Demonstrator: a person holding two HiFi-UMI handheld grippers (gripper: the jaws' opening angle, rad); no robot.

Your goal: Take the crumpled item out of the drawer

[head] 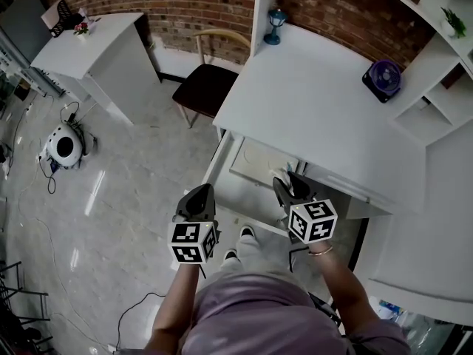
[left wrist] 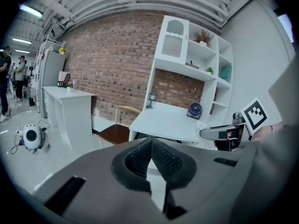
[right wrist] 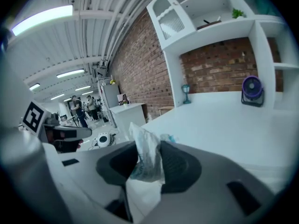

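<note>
The crumpled item (right wrist: pixel 145 160) is a white, wrinkled wad of plastic or paper. My right gripper (right wrist: pixel 148 146) is shut on it, and the wad sticks up between the dark pads. In the head view that gripper (head: pixel 287 180) hovers over the open white drawer (head: pixel 255 161) of the desk (head: pixel 310 102), with the wad (head: pixel 279 172) at its tip. My left gripper (head: pixel 199 194) hangs left of the drawer, over the floor. Its jaws (left wrist: pixel 150 143) are shut, tips touching, with nothing between them.
A purple fan (head: pixel 383 78) and a small blue lamp (head: pixel 275 26) stand on the desk, under white shelves. A dark-seated chair (head: pixel 203 87) sits left of the desk. Farther left are a white counter (head: pixel 96 50) and a round white device (head: pixel 65 146) with cables on the floor.
</note>
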